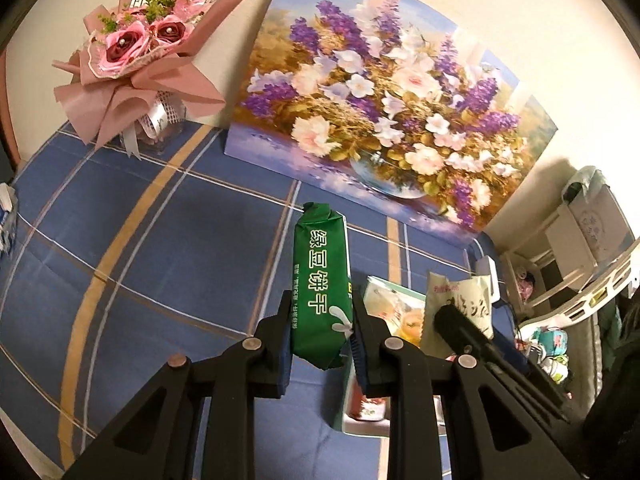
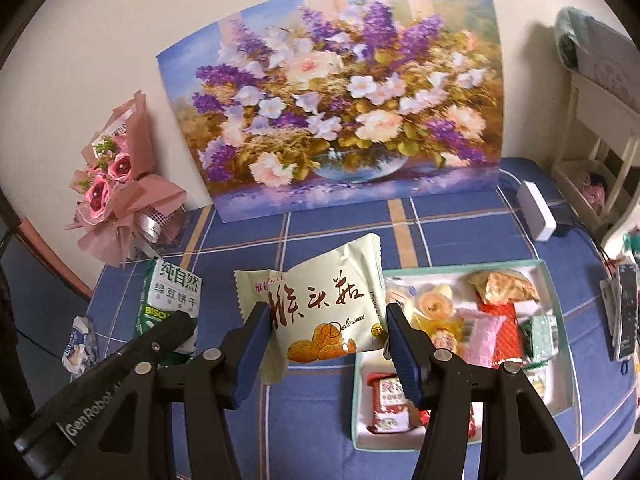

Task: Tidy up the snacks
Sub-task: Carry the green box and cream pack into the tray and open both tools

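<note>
Snacks (image 2: 492,320) in mixed wrappers fill the open box (image 2: 560,292). Left gripper (image 1: 322,332) clamps a green biscuit pack (image 1: 320,280); right gripper (image 2: 326,332) clamps a pale pastry packet (image 2: 324,304).

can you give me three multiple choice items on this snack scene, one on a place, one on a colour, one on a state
1. Where does the snack box lie relative to the pale cookie packet?
A. to its right
B. to its left
C. underneath it

2. What colour is the mung bean biscuit pack?
A. red
B. green
C. yellow

3. What state is the right tool in?
A. open and empty
B. resting inside the box
C. shut on the pale cookie packet

Answers:
1. A, since the right wrist view shows the box on the checked cloth to the right of the packet.
2. B, since its wrapper is green with white characters, held in the left tool.
3. C, since both blue pads press the packet's sides and it stands up off the cloth.
</note>
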